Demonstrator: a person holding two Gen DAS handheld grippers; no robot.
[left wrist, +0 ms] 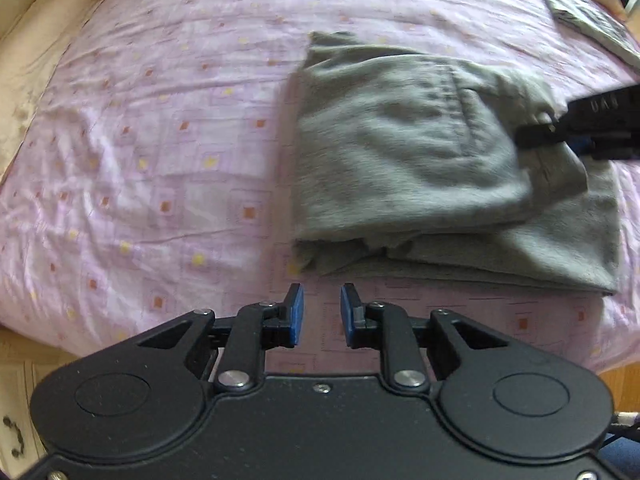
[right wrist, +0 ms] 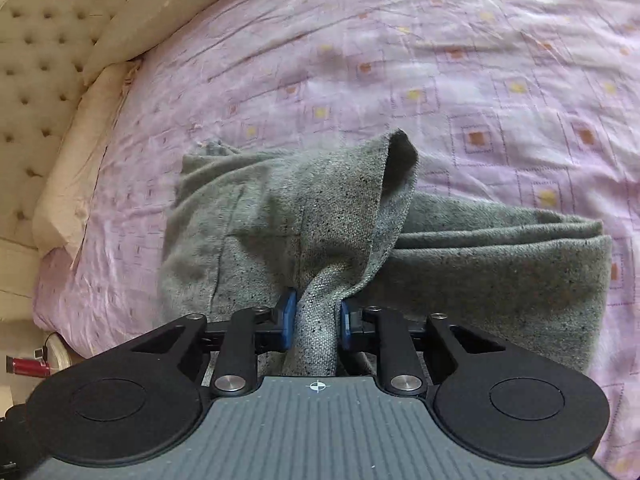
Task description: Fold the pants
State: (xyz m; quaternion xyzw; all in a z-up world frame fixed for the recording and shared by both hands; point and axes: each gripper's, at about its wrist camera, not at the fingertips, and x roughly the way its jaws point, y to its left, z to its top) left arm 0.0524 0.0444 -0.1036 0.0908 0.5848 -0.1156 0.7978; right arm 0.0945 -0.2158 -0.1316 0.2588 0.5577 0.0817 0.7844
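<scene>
The grey pants [left wrist: 420, 152] lie folded in layers on the pink patterned bed sheet [left wrist: 160, 140]. My left gripper [left wrist: 322, 308] is open and empty, just short of the pants' near left corner. My right gripper [right wrist: 318, 312] is shut on a bunched fold of the grey pants [right wrist: 312, 240] and lifts that edge above the folded stack. The right gripper also shows in the left wrist view [left wrist: 584, 128] at the pants' right side, holding the top layer.
A cream tufted headboard [right wrist: 44, 60] and a cream pillow edge [right wrist: 100, 120] border the bed. A dark patterned flat object [left wrist: 588, 16] lies at the far right corner. The bed's near edge and wood floor [left wrist: 16, 360] lie below the left gripper.
</scene>
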